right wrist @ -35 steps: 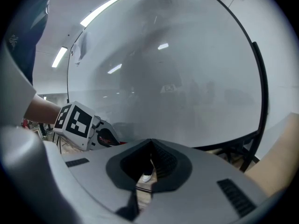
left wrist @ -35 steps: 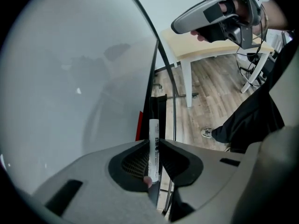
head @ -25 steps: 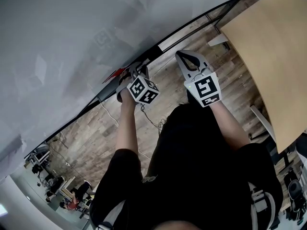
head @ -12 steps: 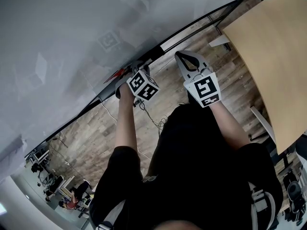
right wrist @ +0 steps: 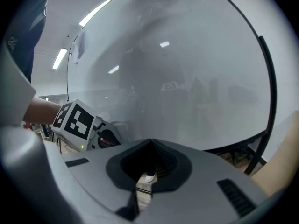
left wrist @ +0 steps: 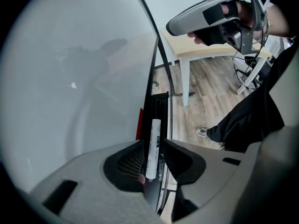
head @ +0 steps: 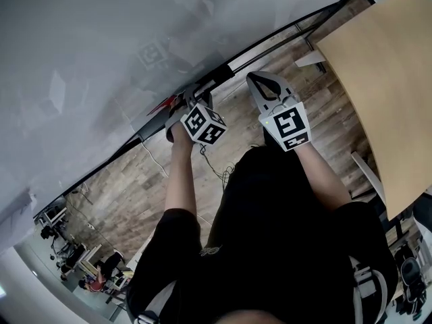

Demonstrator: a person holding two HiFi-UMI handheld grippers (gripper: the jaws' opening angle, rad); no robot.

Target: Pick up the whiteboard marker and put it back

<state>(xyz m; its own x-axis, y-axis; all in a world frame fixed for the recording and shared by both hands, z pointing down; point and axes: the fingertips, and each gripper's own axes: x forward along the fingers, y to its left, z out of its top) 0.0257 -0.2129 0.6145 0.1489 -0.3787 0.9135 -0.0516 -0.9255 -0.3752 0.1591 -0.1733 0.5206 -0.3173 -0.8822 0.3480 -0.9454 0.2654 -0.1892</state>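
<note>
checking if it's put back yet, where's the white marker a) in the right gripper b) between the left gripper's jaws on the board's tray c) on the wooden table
B: the marker lies along the black tray between the jaws of the left gripper, which have just been opening.

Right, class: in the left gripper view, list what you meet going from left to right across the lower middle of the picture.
Whiteboard → red object → whiteboard marker → white table leg → person's dark trousers.
</note>
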